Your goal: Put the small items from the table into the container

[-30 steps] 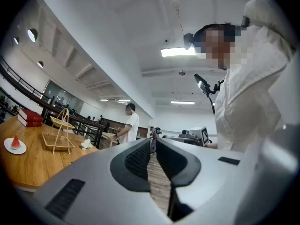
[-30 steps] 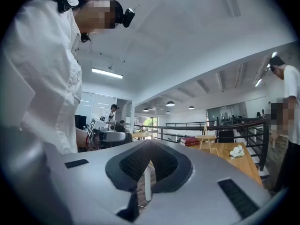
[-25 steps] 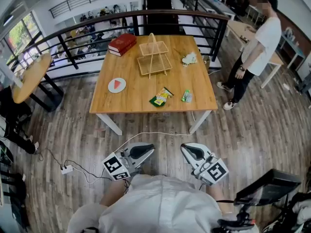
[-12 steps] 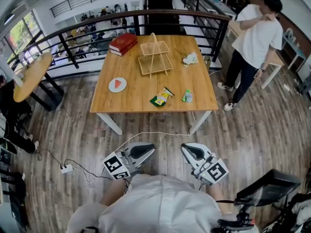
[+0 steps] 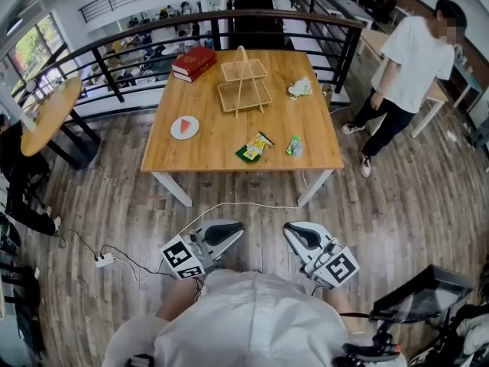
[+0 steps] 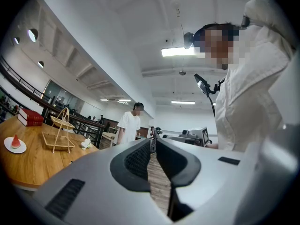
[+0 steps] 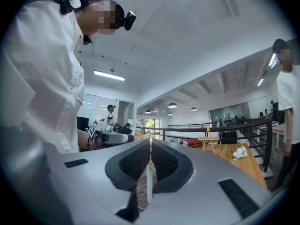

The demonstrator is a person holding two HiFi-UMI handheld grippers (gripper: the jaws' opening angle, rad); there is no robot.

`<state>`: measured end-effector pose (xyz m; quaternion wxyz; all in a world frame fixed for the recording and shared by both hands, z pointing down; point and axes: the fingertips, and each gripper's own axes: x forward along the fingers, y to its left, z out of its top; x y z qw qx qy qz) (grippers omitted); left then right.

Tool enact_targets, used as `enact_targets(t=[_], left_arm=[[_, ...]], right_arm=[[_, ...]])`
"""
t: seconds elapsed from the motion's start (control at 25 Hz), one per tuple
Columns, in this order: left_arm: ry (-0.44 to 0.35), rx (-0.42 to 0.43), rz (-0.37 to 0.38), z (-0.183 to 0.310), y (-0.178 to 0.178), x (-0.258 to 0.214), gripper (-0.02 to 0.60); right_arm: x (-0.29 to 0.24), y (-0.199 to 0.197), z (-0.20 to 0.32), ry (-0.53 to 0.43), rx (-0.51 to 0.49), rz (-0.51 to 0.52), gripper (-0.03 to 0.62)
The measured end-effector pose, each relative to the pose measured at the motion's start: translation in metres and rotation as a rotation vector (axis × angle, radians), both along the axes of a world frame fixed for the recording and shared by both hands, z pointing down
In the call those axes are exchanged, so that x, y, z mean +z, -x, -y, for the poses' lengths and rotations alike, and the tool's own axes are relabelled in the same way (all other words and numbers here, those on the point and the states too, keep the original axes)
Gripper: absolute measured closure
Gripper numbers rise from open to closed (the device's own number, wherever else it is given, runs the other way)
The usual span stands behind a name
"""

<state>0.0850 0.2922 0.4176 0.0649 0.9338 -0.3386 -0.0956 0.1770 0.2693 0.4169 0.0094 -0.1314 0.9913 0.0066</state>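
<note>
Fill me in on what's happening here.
A person stands back from the wooden table, holding the left gripper and right gripper close to the body, both shut and empty. Nothing has been picked up: the green snack packet, small green packet and white crumpled item lie on the table, and the wire basket looks empty. A plate and red books sit there too. A bystander stands off to the table's right.
</note>
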Motion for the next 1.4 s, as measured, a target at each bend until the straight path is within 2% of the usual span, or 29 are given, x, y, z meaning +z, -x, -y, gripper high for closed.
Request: enact_targets(t=[0.36, 0.56, 0.84, 1.4], left_arm=[[0.006, -0.016, 0.000, 0.005, -0.003, 0.001, 0.541], [0.014, -0.028, -0.001, 0.017, 0.010, 0.003, 0.541], [0.002, -0.019, 0.000, 0.056, 0.036, 0.004, 0.541], [-0.034, 0.083, 0.000, 0.163, 0.098, -0.013, 0.541]], right_arm=[[0.001, -0.008, 0.007, 0.016, 0.003, 0.022, 0.576], [0.003, 0.003, 0.021, 0.022, 0.003, 0.023, 0.576], [0.003, 0.022, 0.055, 0.013, 0.029, 0.017, 0.576], [-0.009, 0.086, 0.149, -0.009, 0.122, 0.018, 0.576]])
